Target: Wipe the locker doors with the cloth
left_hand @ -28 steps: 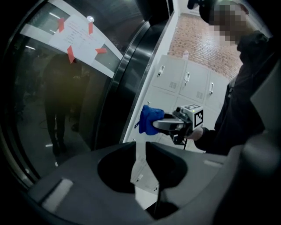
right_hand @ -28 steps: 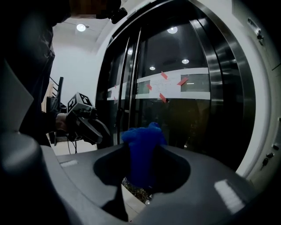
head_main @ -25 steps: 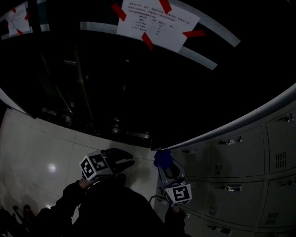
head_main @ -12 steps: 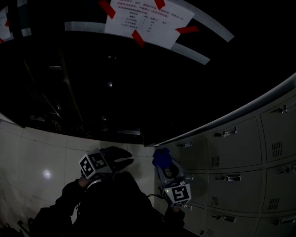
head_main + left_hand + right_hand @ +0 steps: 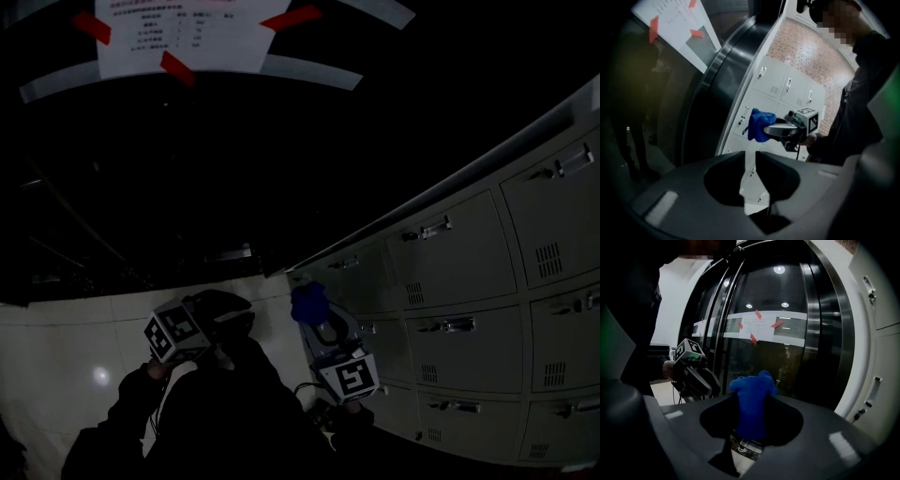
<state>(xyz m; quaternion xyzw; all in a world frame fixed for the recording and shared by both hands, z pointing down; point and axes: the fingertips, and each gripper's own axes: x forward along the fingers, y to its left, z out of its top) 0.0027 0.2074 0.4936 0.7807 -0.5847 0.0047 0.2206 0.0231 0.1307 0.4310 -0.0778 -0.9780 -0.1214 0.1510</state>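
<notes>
- My right gripper point(image 5: 751, 404) is clamped on the blue cloth point(image 5: 753, 385), which bunches out past its tips.
- The cloth faces a dark glass door point(image 5: 797, 357). The grey locker doors point(image 5: 469, 272) stand close by on this gripper's right, and I cannot tell whether the cloth touches them.
- My left gripper point(image 5: 749, 155) has its jaws a narrow slit apart with nothing between them. It sits to the left of the right gripper, apart from it, and aims across at the cloth.
- A paper notice point(image 5: 187, 33) fixed with red tape hangs on the glass, above both grippers.
</notes>
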